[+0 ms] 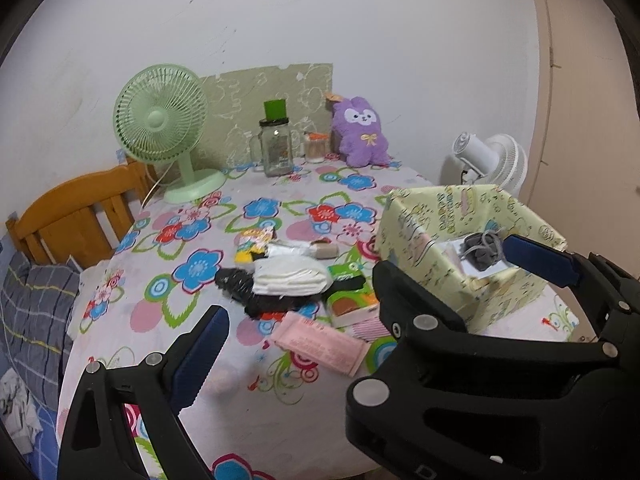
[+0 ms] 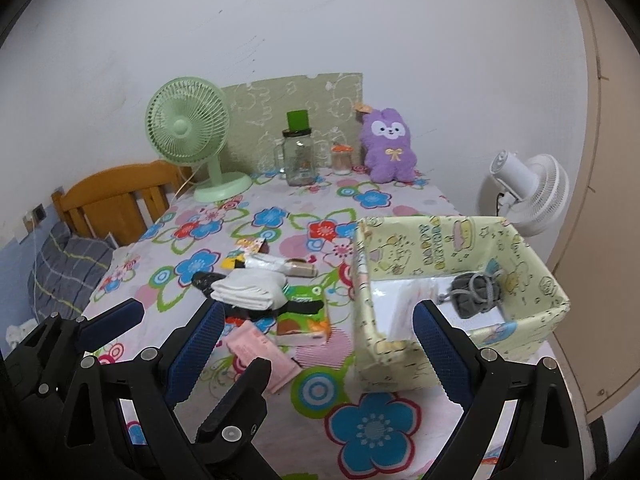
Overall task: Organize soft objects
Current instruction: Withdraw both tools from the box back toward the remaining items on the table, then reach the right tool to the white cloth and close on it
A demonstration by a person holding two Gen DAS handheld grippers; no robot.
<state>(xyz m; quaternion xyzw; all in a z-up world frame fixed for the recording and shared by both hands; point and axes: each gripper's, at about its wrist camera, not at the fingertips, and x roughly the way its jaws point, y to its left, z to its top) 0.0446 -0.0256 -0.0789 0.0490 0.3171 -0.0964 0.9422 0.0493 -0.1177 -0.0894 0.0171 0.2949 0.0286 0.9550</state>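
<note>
Floral cloth covers the bench (image 2: 360, 432), with fans, a jar and a purple plush (image 2: 390, 148) lined up along the far wall. Near the middle lies a heap of soft things: a folded white cloth (image 2: 248, 290), limp and layered, resting on black fabric (image 1: 266, 302), with a glossy pink packet (image 1: 320, 342) and a green tissue pack (image 2: 306, 316) at its near edge. A paper-lined box (image 2: 516, 332) stands just right of the heap and already holds a crumpled grey pouch (image 2: 474, 294). Both pairs of fingers are spread wide and hold nothing. The left gripper (image 1: 360, 292) faces the heap straight ahead and seems nearer to it; the right gripper (image 2: 316, 344) straddles the box's near corner. The white cloth's long axis runs left to right across the left gripper's line of reach.
</note>
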